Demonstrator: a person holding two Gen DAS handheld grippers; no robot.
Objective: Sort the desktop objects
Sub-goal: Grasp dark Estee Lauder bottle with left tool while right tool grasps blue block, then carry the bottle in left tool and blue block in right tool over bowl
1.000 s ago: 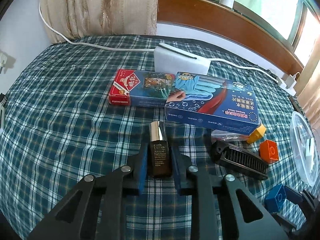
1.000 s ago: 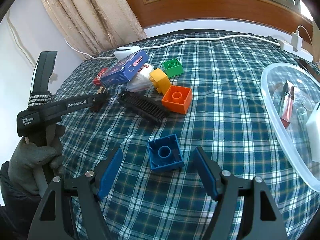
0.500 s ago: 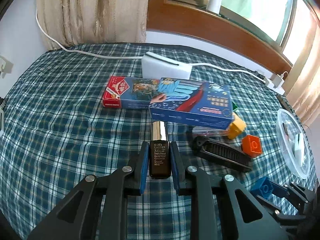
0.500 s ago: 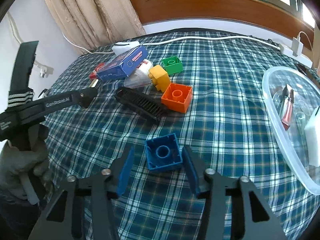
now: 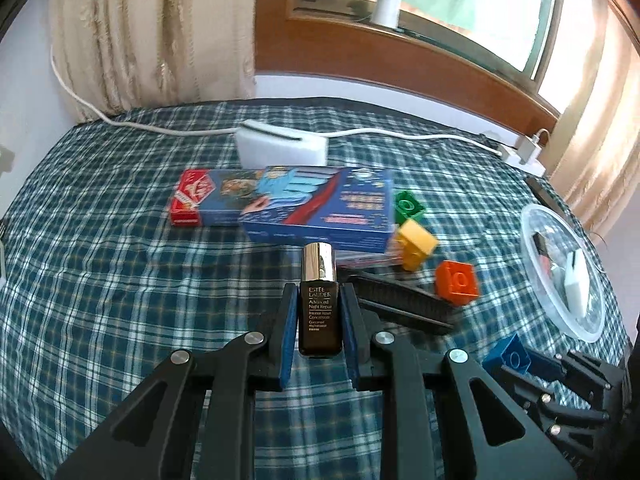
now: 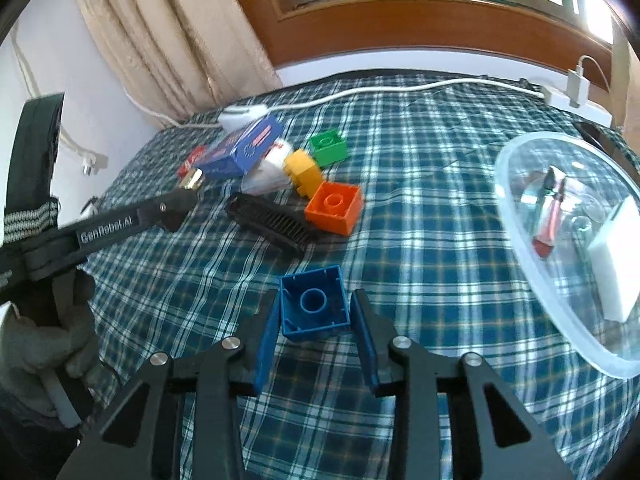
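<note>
Currently the dark serum bottle (image 5: pixel 320 312) is clamped between the blue pads of the left gripper (image 5: pixel 320 320), jaws at their narrowest; its long axis runs straight ahead along the fingers, gold cap (image 5: pixel 318 262) pointing toward the far edge of the bench. It appears lifted clear of the plaid cloth (image 5: pixel 100 280), though contact underneath cannot be confirmed.

The right gripper (image 6: pixel 316 320) is closing around the blue block (image 6: pixel 314 304); the block sits squarely between the fingers, hollow underside up, and whether the pads already touch its sides cannot be told. The block lies near the front edge of the bench.

The clear container (image 6: pixel 516 216) is seen toward the right edge, holding a white sponge and a reddish tool. It lies to the right of both grippers, and the right gripper is judged nearer, so the block's move is likely a short swing rightward; the bottle would have to cross over the black comb (image 5: pixel 400 308) and orange block (image 5: pixel 456 284).

From the left wrist view, the bottle label and grip are shown plainly, and the right gripper only as a corner glimpse. From the right wrist view, the container's contents are shown, plus the gloved hand (image 6: pixel 44 340) on the left handle; of the bottle only the cap is visible there.
</note>
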